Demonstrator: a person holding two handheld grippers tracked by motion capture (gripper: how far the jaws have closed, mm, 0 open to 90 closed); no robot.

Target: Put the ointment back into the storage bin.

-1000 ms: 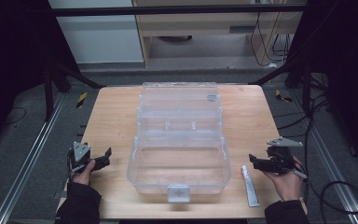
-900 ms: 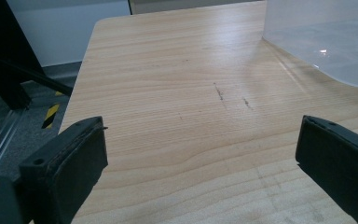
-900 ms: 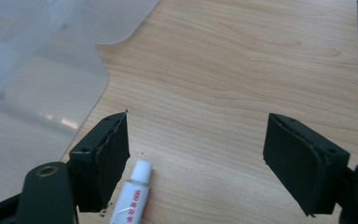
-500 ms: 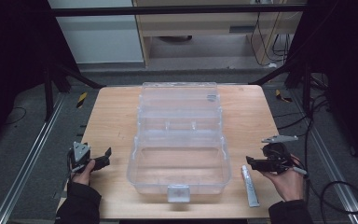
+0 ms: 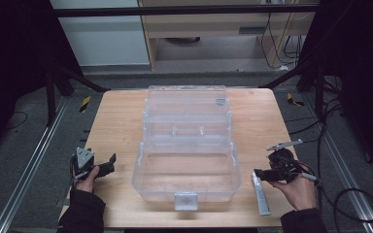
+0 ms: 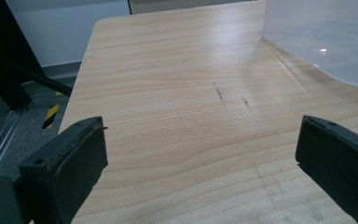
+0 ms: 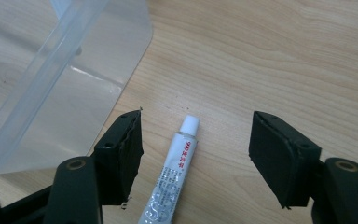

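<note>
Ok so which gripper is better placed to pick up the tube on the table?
Right. The right gripper is open with the tube lying between its jaws. The left gripper is across the clear box, over bare wood.

A small white tube (image 7: 173,178) lies flat at lower centre between my spread jaws, white cap pointing up-frame, beside the clear box (image 7: 51,70).

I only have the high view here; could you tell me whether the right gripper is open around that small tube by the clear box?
Observer: Yes, the right gripper is open, with the tube lying on the table between its jaws, touching neither.
Operator: Thank you. Which way does the cap point?
Observer: The white cap points away from the gripper.
Operator: And the left gripper, please?
Observer: The left gripper is open wide over bare table, with the clear box off to one side.
</note>
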